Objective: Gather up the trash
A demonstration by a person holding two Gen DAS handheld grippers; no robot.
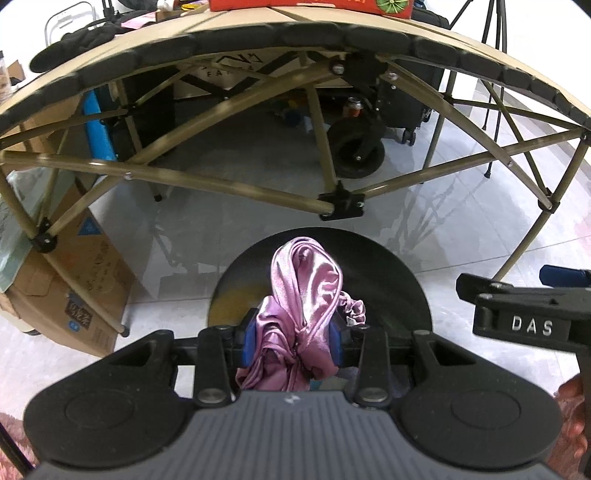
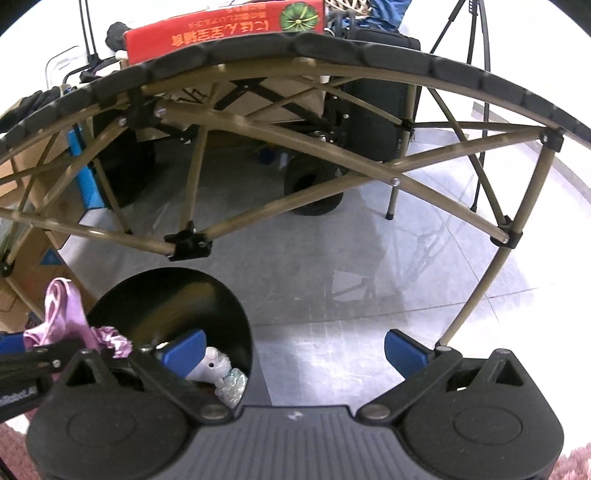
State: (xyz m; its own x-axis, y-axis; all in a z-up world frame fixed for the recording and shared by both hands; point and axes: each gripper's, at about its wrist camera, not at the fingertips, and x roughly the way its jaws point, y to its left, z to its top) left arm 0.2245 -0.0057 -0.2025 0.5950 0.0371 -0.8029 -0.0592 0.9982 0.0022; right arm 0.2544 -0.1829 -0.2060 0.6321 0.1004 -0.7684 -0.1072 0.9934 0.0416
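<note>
two hand-held grippers hang over a black trash bin [image 2: 221, 310] that stands on the pale tiled floor [image 1: 461, 221] in front of a folding camp table. the raised white letters "das" read on the side of the right hand-held gripper [image 2: 295, 350] where it enters the left wrist view; a red box [image 2: 225, 29] on the tabletop [image 1: 240, 22] carries yellow east asian characters, seen upside down, beside a green round emblem. on a cardboard carton [image 1: 88, 280] leaning at the left there is dark print too blurred to read. the left hand-held gripper [image 1: 291, 341] is clenched on a pink satin cloth [image 1: 303, 288], its blue pads pressed into the bunched fabric; the cloth's long axis runs forward along the fingers, with one twisted end standing out over the bin's opening and the other end hanging back under the gripper body. a ruffled pink edge sticks out to its right. the right hand-held gripper is released, its blue pads [image 2: 406, 350] wide apart, the left one over the bin's rim and the right one over bare floor. inside the bin lie a crumpled clear plastic bottle [image 2: 231, 386] and a whitish wad just beside it.
</note>
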